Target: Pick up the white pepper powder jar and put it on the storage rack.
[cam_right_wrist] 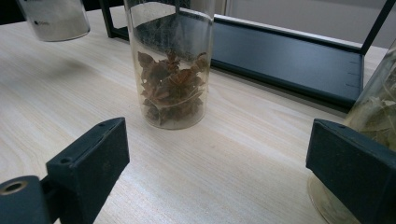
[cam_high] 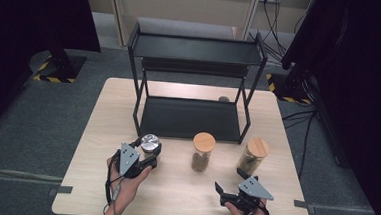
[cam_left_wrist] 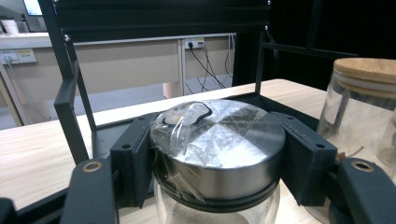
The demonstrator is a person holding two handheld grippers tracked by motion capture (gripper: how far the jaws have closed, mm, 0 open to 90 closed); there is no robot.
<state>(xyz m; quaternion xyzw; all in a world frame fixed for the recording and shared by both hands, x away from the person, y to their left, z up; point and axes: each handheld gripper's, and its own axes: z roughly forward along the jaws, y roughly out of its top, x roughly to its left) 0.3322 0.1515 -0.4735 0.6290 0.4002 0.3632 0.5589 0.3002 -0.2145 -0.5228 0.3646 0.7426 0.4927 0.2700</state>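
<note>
Left gripper: it is clamping the metal-lidded jar just below the lid; in the left gripper view both black jaws are pressing against the sides of the steel lid, one on each side.
Metal-lidded jar: it is standing upright on the table, just in front of the left front leg of the black rack; a scrap of clear film is clinging to the lid top.
Right gripper: it is hanging slack with jaws spread wide and nothing between them, well in front of the rack, low over the table's near edge.
Star anise jar: it is standing in front of the rack's lower shelf, between the metal-lidded jar and the third jar; it is wearing a wooden lid.
Third jar: it is standing in front of the rack's right front leg, also topped with wood, just beside the right gripper's outer jaw in the right gripper view.
Rack: two black shelves, both bare, sitting at the back half of the table.
</note>
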